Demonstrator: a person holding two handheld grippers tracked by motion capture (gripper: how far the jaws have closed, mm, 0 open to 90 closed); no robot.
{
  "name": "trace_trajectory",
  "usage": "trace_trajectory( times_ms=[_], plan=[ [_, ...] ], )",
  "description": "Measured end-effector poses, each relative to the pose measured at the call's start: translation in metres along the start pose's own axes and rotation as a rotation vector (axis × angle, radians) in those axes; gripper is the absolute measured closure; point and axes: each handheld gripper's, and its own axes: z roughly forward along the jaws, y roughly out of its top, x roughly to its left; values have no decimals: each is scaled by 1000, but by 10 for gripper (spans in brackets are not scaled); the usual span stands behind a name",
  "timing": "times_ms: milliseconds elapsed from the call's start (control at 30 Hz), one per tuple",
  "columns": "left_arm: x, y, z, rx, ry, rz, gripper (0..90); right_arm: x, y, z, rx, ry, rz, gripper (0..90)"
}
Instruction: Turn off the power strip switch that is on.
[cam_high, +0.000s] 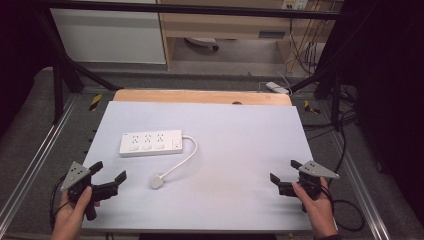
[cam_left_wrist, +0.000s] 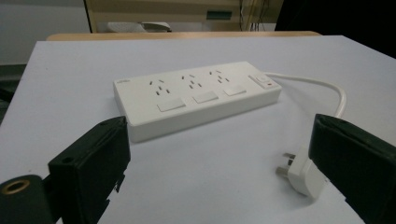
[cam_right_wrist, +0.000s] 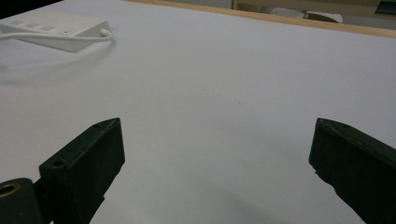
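Even, soft overhead light falls on the pale matte white table sheet, which reads brightest mid-frame in the high view, while the surroundings to both sides sink into near-black. Shadows are faint: a thin one hugs the white rectangular plastic power strip ahead of the left gripper. No glare shows. In both gripper views the black jaws in the foreground are soft and slightly blurred. The strip beyond the right gripper looks smeared and out of focus. All three pictures are grainy.
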Motion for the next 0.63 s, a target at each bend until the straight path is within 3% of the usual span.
trace_trajectory(
  times_ms=[433, 633],
  plan=[
    [-6, -17, 10, 128, -1, 32, 59, 0, -1, 1, 14, -1, -3, 38],
    [-13, -23, 12, 173, -15, 52, 64, -1, -5, 7, 85, -30, 14, 40]
  ],
)
